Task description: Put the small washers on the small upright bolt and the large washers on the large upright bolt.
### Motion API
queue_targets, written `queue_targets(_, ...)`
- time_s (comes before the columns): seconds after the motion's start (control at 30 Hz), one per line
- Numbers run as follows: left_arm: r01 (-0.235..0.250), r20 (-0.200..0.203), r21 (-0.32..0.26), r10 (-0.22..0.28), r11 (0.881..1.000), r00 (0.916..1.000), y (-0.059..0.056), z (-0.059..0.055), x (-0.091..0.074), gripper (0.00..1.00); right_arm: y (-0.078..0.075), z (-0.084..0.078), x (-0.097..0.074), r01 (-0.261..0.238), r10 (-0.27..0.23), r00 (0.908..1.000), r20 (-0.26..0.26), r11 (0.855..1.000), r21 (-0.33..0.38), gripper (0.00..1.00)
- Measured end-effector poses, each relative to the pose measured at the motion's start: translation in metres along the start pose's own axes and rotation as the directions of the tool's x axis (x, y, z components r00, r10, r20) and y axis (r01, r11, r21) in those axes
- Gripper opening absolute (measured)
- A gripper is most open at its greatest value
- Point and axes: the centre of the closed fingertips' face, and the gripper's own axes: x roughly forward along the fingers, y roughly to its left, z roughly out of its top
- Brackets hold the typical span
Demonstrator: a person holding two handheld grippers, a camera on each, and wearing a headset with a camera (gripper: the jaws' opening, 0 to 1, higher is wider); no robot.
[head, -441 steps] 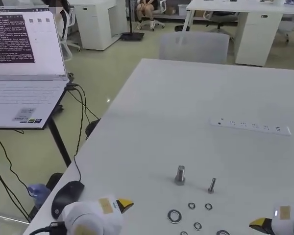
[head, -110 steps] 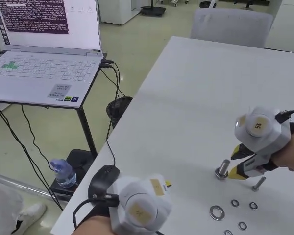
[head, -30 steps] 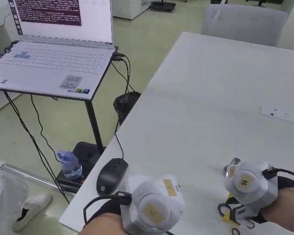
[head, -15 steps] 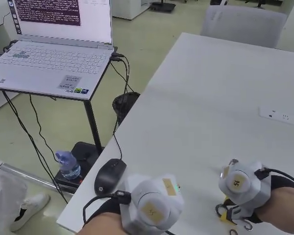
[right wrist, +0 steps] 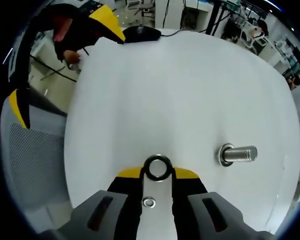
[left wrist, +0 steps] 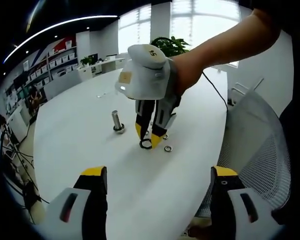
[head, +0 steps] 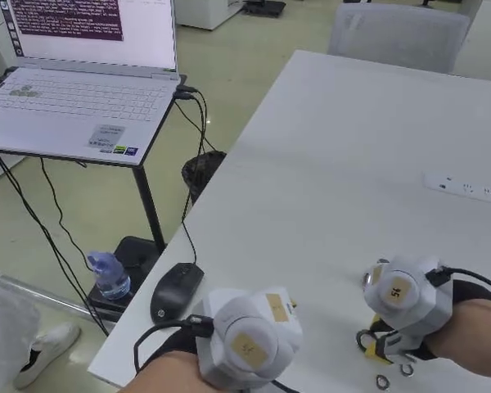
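Large washer (head: 361,338) sits pinched in the right gripper (head: 370,348), head view, with small washers (head: 382,381) loose on the table (head: 352,164). Left gripper view: left gripper (left wrist: 159,172) gapes wide, empty; large bolt (left wrist: 117,121) stands near the washer. Right gripper view: bolt apparently bare, nothing threaded yet. Seconds earlier the washer lay flat on the table.

The large washer (right wrist: 157,168), a bright steel ring, is pinched by its rim in the right gripper (left wrist: 150,136). The large upright bolt (left wrist: 117,121), threaded, stands on its head nearby. One small washer (left wrist: 168,148) lies flat beside the held ring.
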Motion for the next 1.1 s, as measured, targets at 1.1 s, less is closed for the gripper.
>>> queue_targets(1.1, -0.056, -0.03, -0.024, 0.055, 0.998, 0.998, 0.01, 0.004, 0.004, 0.91, -0.062, -0.029, -0.073, 0.063, -0.067, 0.9969, 0.042, 0.994, 0.095, 0.21)
